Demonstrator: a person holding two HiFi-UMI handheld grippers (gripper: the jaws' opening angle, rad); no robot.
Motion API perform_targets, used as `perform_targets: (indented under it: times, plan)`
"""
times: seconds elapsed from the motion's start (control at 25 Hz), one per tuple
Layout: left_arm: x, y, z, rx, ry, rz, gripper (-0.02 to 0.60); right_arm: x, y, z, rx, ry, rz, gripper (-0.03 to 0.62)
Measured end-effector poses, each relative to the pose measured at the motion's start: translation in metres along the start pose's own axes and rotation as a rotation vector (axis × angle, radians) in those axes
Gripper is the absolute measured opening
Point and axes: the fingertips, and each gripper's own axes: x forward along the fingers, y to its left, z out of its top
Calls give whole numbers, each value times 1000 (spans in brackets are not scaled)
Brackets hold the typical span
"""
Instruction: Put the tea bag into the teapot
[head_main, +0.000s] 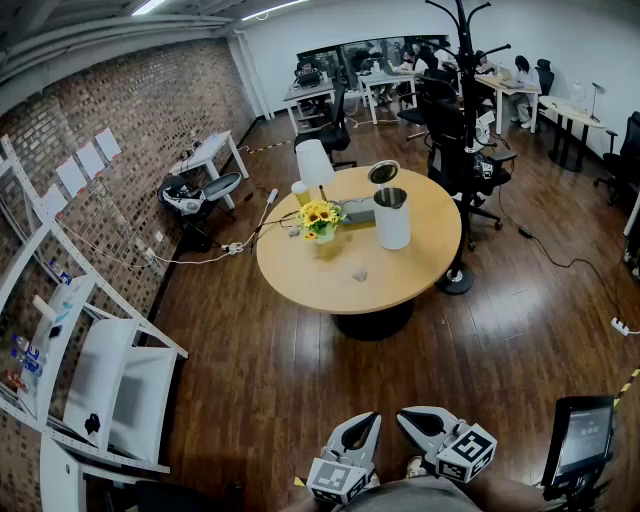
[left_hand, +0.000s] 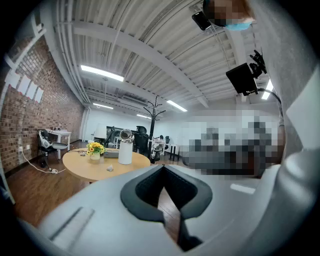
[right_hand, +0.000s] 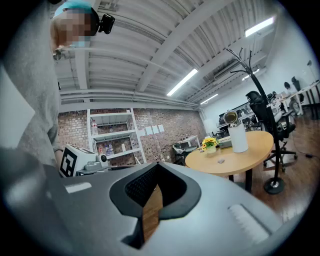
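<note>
Found small pale flat tea bag (head_main: 359, 274) lying on bare top of round light-wood table (head_main: 420, 270), toward its near edge and well apart from both grippers. Found tall white cylindrical teapot (head_main: 391, 217) upright further back on same table, with round lid (head_main: 383, 172) swung open above mouth; tea bag near it, not touching. Noted bunch of yellow sunflowers in small vase (head_main: 320, 220) just left of teapot.

Read grey plastic left gripper (head_main: 362, 428) as clenched on nothing: tips meeting, only dark wooden floor (head_main: 280, 390) showing behind. Read grey plastic right gripper (head_main: 418, 420) the same way: closed tight, empty. Placed both low, close to body, side by side.

Judged task not yet begun: approach to table outstanding, then opening of one gripper, then pick.

Hazards ahead, as judged:
- Bag thin, light and flat on smooth top; likely to skid or be pushed along if pads come in too shallow.
- Possible grab of string alone, leaving bag swinging; cannot tell at this range whether string present.
- Teapot tall and narrow; apt to rock or topple if struck near rim.
- Raised lid crowding mouth; liable to be knocked shut during drop
</note>
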Motion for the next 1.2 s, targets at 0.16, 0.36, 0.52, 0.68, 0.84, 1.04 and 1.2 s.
perform_targets:
  times: [0.16,0.36,0.52,0.68,0.84,1.04,1.2]
  plan:
    - [11,-6,10,14,-43,14,2,-7,-9,11,-22,-15,9,3]
    - [24,-20,14,0,-33,38,2,-17,-20,15,-32,-25,39,3]
    - [30,-27,16,-6,-27,75,2,-25,-30,12,-22,-21,56,3]
    - [36,-27,14,-13,-16,97,2,-25,-37,12,-10,-15,71,3]
    - [46,-12,4,-19,-14,105,2,-14,-47,9,2,-5,81,3]
    - [64,15,8,-29,-5,95,2,11,-64,15,19,-27,72,3]
    - [85,47,15,-33,1,62,2,39,-86,17,5,9,33,3]
